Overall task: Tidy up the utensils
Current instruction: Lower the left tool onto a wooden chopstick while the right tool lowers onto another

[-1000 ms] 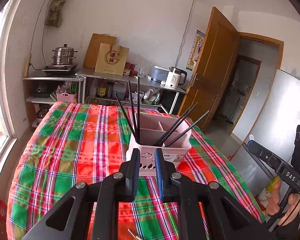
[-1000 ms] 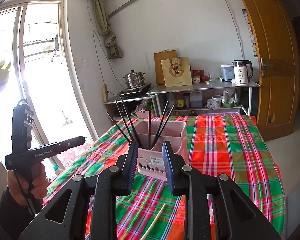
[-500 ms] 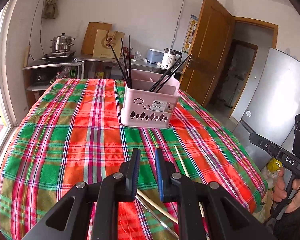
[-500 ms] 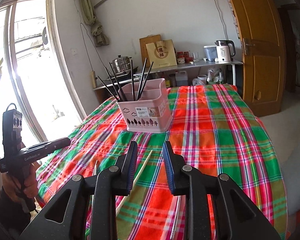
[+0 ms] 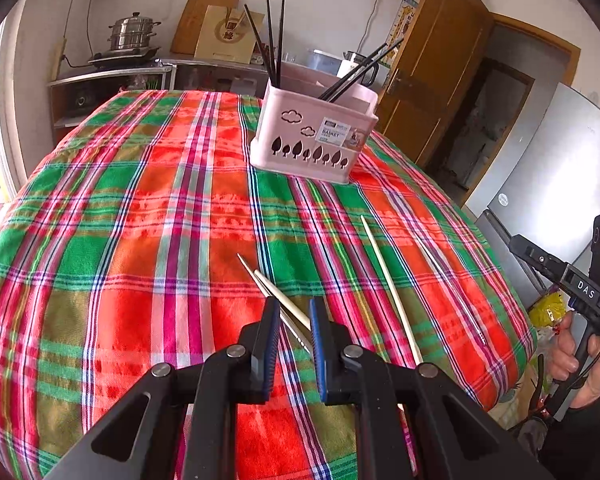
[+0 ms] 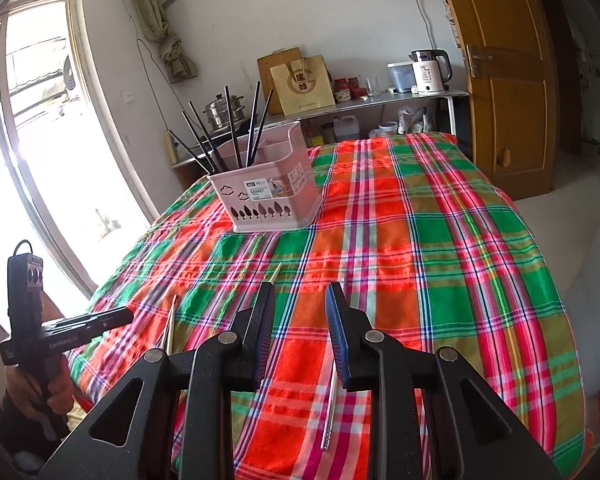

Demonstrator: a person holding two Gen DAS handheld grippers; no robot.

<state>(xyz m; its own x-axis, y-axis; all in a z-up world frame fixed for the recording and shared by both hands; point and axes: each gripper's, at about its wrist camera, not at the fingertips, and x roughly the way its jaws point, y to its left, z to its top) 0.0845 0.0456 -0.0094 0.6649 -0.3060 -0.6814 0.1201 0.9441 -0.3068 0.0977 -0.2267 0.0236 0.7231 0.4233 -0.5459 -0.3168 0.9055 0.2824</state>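
A pink utensil basket (image 5: 314,138) stands on the plaid tablecloth and holds several black chopsticks (image 5: 274,40). It also shows in the right wrist view (image 6: 268,196). Pale chopsticks (image 5: 388,284) and a crossed pair (image 5: 276,292) lie loose on the cloth in the left wrist view. My left gripper (image 5: 294,320) is open and empty, just above the crossed pair. My right gripper (image 6: 300,304) is open and empty. A metal chopstick (image 6: 330,412) lies under its right finger and a pale chopstick tip (image 6: 276,272) shows past its left finger.
The table (image 6: 440,240) wears a red and green plaid cloth. A metal chopstick (image 5: 452,284) lies near its right edge. A shelf with a steamer pot (image 5: 134,34) and a kettle (image 6: 430,70) stands behind. A wooden door (image 6: 512,80) is to the right.
Both grippers have drawn back from the basket and tilted down toward the near part of the table. The loose chopsticks have come into view below them. The jaws stay open.
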